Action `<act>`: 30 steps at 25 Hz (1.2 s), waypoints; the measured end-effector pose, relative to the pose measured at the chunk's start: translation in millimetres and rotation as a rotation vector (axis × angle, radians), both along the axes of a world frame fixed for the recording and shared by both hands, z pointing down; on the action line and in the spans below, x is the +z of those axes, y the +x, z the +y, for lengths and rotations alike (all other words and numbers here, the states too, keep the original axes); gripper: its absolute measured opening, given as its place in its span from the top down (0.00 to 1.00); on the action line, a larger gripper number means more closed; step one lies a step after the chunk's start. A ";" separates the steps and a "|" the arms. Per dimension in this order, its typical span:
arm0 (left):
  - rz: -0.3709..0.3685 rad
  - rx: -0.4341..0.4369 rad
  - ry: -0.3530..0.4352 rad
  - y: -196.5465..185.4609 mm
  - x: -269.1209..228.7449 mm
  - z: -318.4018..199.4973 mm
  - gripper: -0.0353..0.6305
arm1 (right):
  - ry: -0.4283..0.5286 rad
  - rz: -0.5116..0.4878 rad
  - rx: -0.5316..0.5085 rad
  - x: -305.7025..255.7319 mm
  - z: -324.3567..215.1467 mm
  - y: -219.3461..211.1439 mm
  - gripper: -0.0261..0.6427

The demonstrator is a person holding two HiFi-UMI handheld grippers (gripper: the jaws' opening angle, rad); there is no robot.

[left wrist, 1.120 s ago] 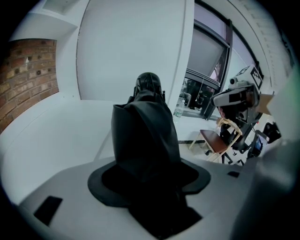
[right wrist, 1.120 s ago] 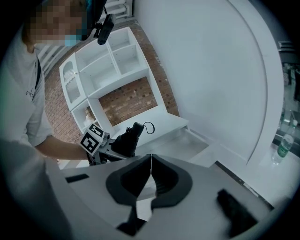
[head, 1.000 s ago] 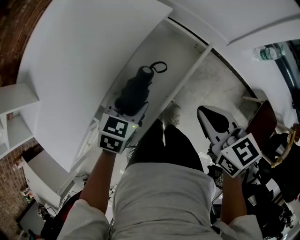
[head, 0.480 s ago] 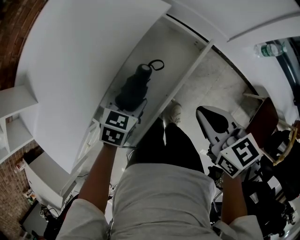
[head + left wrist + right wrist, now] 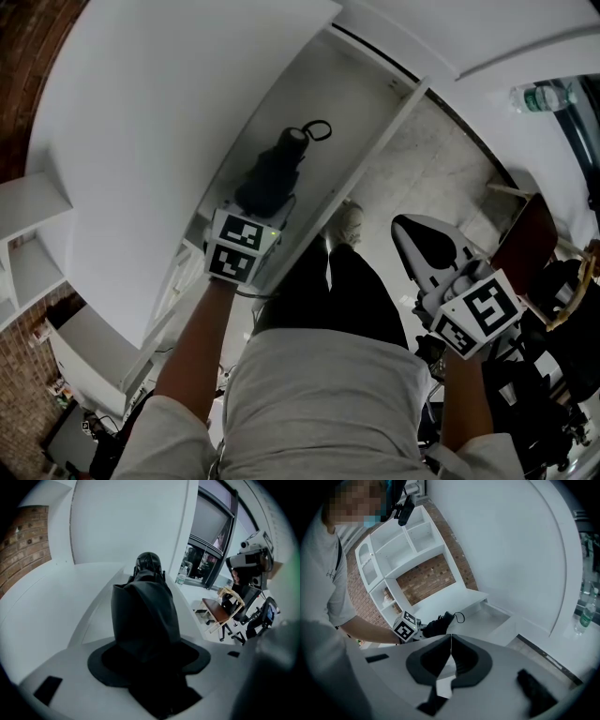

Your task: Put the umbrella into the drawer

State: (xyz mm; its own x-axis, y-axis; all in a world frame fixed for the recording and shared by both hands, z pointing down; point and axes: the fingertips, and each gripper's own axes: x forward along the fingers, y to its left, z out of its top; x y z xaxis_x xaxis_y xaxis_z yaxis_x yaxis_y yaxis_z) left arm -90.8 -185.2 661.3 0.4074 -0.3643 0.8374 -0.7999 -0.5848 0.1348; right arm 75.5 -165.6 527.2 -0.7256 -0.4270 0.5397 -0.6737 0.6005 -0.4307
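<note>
- Lowered a little since a second ago, the left tongs (image 5: 251, 217) have carried the umbrella (image 5: 270, 178) further down into the open drawer (image 5: 352, 98). The right tongs (image 5: 451, 641) are where they were.
- Nearest the body, the right tongs hang idle above the floor (image 5: 427, 178) beside the person's leg. Their jaws are pressed together with nothing between them, well apart from the drawer.
- The left tongs point steeply down. Their jaws stand wide and are clamped on the thick folded end of the umbrella, whose black fabric fills the gap.
- The umbrella runs straight out ahead of the left tongs, its long axis along the drawer's length. The handle and its strap loop (image 5: 321, 131) are at the far end, away from the person.
- It lies inside the drawer's outline, between the front panel and the edge of the white worktop (image 5: 169, 112). I cannot tell whether it touches the drawer bottom yet.
- The left hand is the only one placed to finish. The coming move probably turns on keeping that long axis parallel to the drawer walls while the umbrella is set down and let go.
- Beyond the strap loop, the drawer bottom is bare.
</note>
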 end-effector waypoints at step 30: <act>-0.037 0.043 -0.097 16.2 53.1 -12.0 0.53 | -0.060 -0.024 0.040 22.8 -2.6 -1.6 0.92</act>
State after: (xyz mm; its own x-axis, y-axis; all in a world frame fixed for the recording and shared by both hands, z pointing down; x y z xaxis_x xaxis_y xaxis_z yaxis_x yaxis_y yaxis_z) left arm -74.6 -197.2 714.4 0.3888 -0.2640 0.8827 -0.7800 -0.6043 0.1628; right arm 73.9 -168.3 550.0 -0.7218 -0.4228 0.5479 -0.6855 0.5460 -0.4816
